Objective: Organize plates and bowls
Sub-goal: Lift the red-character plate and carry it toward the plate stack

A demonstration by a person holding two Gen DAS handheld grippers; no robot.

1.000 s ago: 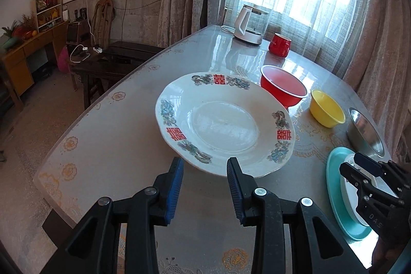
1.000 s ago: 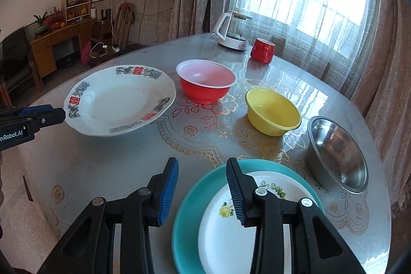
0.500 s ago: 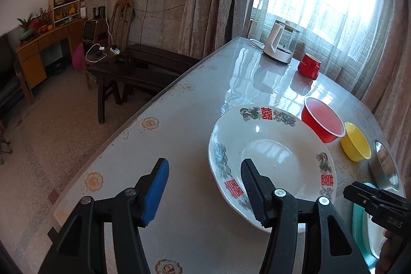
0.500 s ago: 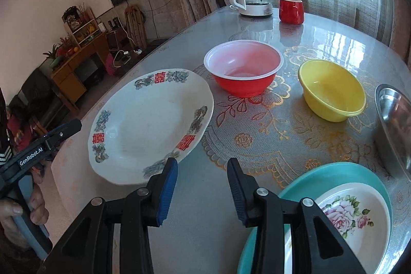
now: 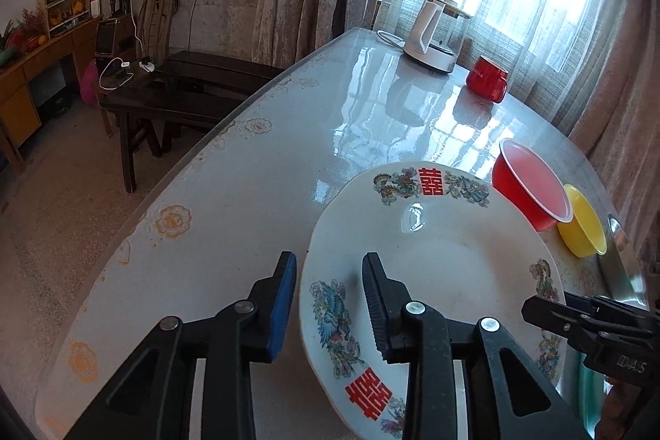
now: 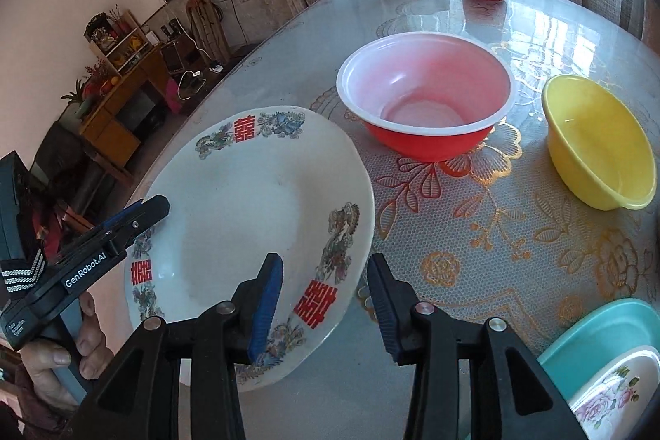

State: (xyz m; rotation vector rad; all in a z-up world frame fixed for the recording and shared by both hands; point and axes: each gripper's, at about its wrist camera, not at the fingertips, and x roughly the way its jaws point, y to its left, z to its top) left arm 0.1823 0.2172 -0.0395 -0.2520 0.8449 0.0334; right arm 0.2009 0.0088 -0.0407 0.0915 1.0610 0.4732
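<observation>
A large white plate (image 5: 437, 267) with red characters and a floral rim lies on the table; it also shows in the right wrist view (image 6: 247, 217). My left gripper (image 5: 328, 275) is open and straddles the plate's left rim. My right gripper (image 6: 324, 277) is open and straddles the plate's near right rim. A red bowl (image 6: 425, 97), a yellow bowl (image 6: 598, 139) and a steel bowl (image 5: 625, 262) stand beyond. A small flowered plate (image 6: 618, 390) lies on a teal plate (image 6: 606, 328).
The glass-topped table (image 5: 255, 192) carries a kettle (image 5: 435, 27) and a red mug (image 5: 486, 77) at its far end. The table edge runs along the left, with a dark bench (image 5: 173, 89) below it. Curtains hang behind.
Both grippers have moved in on the large plate from opposite sides. Each now has its fingers either side of the plate's rim. The plate looks unmoved.
</observation>
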